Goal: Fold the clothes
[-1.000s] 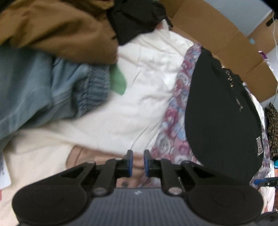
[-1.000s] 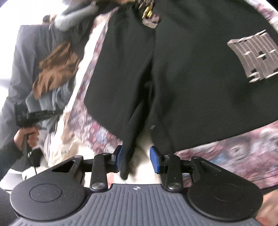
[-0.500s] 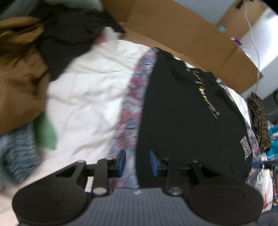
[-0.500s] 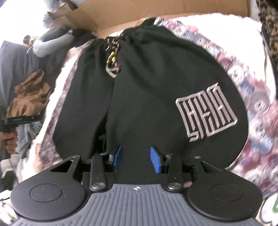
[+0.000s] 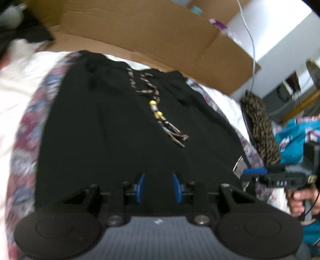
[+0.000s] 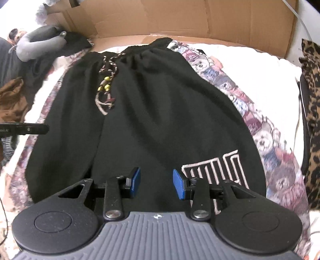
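Observation:
Black shorts (image 5: 112,128) lie flat on a patterned blanket (image 5: 26,140), waistband far, with a braided beaded drawstring (image 5: 158,114) on top. In the right wrist view the shorts (image 6: 160,112) show a white embroidered logo (image 6: 216,168) on the near right leg and the drawstring (image 6: 107,90) at upper left. My left gripper (image 5: 159,187) is open and empty over the near hem. My right gripper (image 6: 156,183) is open and empty over the near hem, just left of the logo. The right gripper also shows at the right edge of the left wrist view (image 5: 254,174).
A cardboard box wall (image 6: 180,18) stands behind the shorts. White bedding (image 6: 260,80) lies at right with a leopard-print cloth (image 6: 312,100). A brown garment (image 6: 10,100) and a grey plush (image 6: 38,42) lie at left. A teal cloth (image 5: 296,138) is at far right.
My left gripper swung right from the clothes pile to above the shorts and opened wider. My right gripper pulled back toward the near hem, staying open.

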Motion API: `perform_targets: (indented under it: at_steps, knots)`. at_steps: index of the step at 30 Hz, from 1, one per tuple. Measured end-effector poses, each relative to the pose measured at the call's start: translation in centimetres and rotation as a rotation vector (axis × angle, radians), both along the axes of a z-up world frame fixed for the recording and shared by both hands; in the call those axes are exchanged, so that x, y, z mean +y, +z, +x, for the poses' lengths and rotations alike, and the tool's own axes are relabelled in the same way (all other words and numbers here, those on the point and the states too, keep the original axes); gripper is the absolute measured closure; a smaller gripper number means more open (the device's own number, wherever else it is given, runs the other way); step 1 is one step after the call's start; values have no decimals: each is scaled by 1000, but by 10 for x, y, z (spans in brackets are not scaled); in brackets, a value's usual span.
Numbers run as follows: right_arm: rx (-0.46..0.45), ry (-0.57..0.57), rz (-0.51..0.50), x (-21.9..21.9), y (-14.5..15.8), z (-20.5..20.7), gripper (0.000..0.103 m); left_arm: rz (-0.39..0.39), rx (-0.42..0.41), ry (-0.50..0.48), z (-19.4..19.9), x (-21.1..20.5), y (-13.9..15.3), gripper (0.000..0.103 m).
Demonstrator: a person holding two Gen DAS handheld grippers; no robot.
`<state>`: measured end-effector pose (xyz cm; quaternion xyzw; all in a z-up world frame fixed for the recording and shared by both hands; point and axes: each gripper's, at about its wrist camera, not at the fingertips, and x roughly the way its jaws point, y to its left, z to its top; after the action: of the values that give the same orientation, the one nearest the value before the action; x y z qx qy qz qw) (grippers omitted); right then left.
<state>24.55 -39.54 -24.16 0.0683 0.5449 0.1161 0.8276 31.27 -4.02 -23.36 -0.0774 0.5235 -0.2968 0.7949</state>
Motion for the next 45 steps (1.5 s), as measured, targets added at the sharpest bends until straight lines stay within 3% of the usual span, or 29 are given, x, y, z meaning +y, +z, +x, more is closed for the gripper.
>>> perform_targets:
  at_steps: [5,16,23,31,39,41,43,45]
  knots:
    - [-33,-57,-9,-21,3,26,62,27,-20,-49,20,-19,-3,70]
    - [-71,-81,-121,-68,9,78,61,43,-74,-58,61,-52,3,69]
    - [-77,-94,-131,-82,-5,109,61,10,-154,-161,91,-118,16,69]
    - [-80,-33,-82,-76,-23,149,61,-8,-185,-221,124,-180,-1,85]
    - [-33,80,-69,-59,-37,171,62,32,-166,-222,141,-190,-25,95]
    - [-12,65,-30,-61,-40,174,71,39,-159,-227,142,-191,-29,95]
    - [7,63,-17,-62,-46,176,97,47,-154,-232,143,-195,-34,96]
    - [3,79,-28,-60,-47,175,100,62,-158,-246,143,-200,-36,96]
